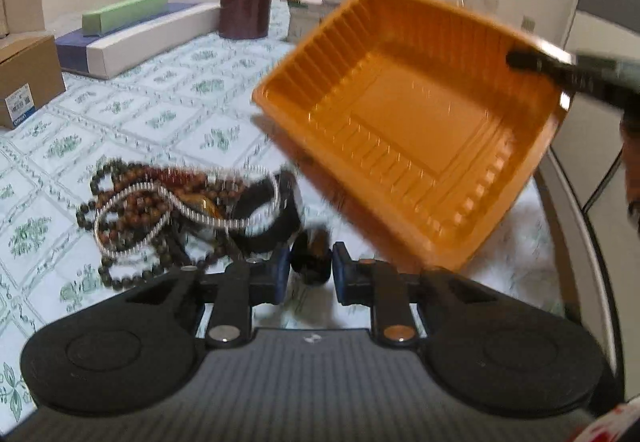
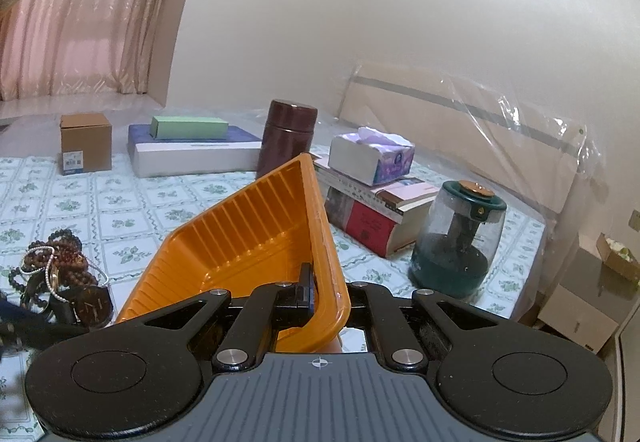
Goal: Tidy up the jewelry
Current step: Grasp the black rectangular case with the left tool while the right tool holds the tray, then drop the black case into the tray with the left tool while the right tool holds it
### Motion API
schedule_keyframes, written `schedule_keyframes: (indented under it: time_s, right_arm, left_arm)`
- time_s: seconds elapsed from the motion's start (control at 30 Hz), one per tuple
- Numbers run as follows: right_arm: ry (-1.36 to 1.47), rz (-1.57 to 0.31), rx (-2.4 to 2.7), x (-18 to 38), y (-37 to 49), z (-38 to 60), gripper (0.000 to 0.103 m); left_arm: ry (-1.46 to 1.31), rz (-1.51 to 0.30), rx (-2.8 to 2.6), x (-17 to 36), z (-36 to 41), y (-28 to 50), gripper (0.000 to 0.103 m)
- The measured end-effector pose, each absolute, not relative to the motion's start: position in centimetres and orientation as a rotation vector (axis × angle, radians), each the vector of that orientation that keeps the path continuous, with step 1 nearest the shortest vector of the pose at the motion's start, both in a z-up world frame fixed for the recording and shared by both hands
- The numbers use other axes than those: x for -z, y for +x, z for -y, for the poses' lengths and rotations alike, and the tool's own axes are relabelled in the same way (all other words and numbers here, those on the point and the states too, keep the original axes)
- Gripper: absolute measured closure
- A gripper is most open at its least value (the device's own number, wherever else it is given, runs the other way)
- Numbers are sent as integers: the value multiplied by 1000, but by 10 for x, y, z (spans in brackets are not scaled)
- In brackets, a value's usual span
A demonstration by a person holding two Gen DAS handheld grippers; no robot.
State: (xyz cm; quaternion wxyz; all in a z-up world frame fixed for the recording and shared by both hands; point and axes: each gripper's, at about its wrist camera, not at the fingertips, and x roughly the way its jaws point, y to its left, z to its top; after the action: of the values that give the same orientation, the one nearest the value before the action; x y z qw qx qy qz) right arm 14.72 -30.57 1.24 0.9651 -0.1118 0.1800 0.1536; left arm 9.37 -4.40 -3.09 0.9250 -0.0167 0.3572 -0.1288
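Note:
In the left wrist view my left gripper (image 1: 310,266) has its blue pads against a small dark piece, seemingly the black watch (image 2: 94,306), at the near edge of the jewelry pile (image 1: 160,210). The pile is a tangle of brown bead strings, a pearl-like chain and a black strap on the flowered cloth. Just right of it an orange plastic tray (image 1: 408,126) hangs tilted above the cloth, empty inside. My right gripper (image 2: 320,294) is shut on the tray's (image 2: 240,242) near rim, and one of its dark fingers (image 1: 536,62) shows on the tray's far right edge.
At the back stand a cardboard box (image 2: 85,142), a green box (image 2: 188,127) on a flat blue-and-white box, and a maroon canister (image 2: 286,134). A tissue box (image 2: 372,156) tops stacked books, next to a green glass jar (image 2: 456,242). A plastic-wrapped headboard (image 2: 480,122) lines the right.

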Motion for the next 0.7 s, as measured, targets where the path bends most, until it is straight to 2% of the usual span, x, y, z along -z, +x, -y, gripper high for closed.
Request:
schedule_keyframes:
  time_s: [0.4, 0.6, 0.63, 0.7]
  right_arm:
    - [-227, -364, -325, -14, 146, 304, 97]
    - [-222, -368, -333, -12, 146, 304, 97]
    - [-221, -369, -335, -12, 145, 304, 97]
    - [-220, -372, -336, -11, 146, 304, 97]
  left_arm:
    - [-110, -630, 341, -4, 70, 116, 84]
    - [-171, -634, 373, 3, 87, 127, 84]
    - [-177, -643, 379, 6, 90, 128, 83]
    - [-177, -653, 392, 9, 94, 126, 65]
